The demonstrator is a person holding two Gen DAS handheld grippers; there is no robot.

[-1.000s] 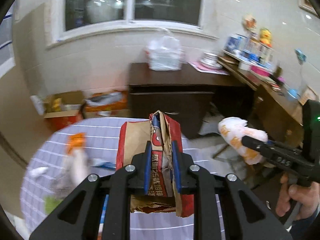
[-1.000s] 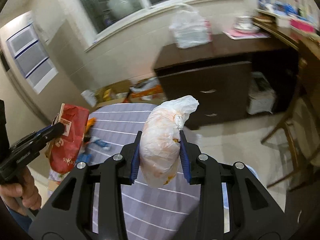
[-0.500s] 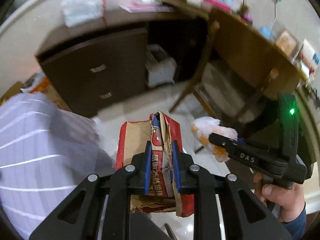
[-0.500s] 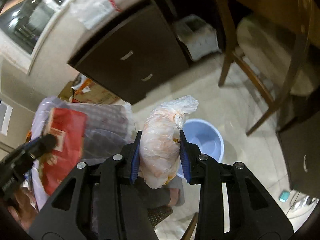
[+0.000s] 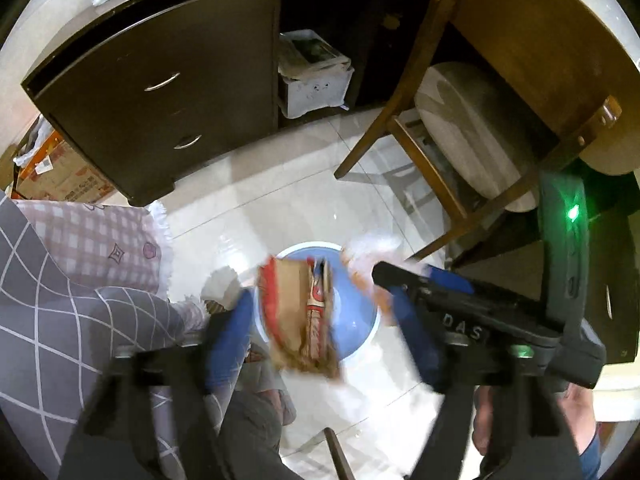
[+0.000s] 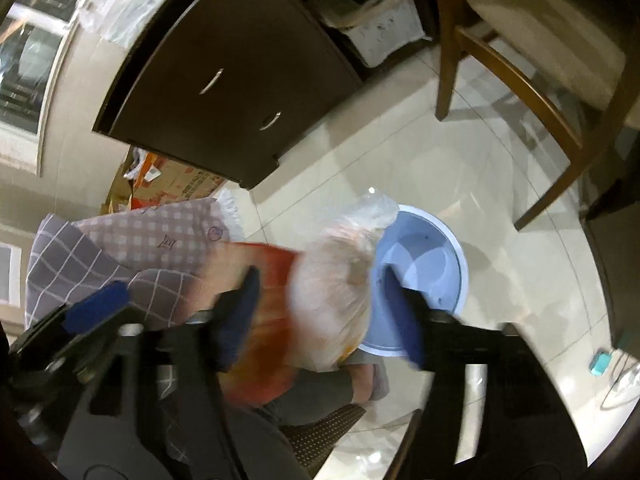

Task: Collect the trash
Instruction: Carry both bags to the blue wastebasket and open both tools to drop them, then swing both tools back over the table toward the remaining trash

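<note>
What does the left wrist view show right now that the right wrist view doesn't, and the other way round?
Left wrist only: the person's hand gripping the right tongs' handle, with a green light above it.

Right wrist only: a white plastic bag on the dark cabinet and a small teal thing on the floor.

Both: the blue bin, with the paper bag and the food bag above it, loose between opening tongs.

Home room: dark dresser (image 5: 160, 80), wooden chair (image 5: 460, 128), tiled floor (image 5: 280, 208)

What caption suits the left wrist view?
Left gripper opening above a blue bin, red-and-brown paper bag loose between its fingers, right gripper alongside.
</note>
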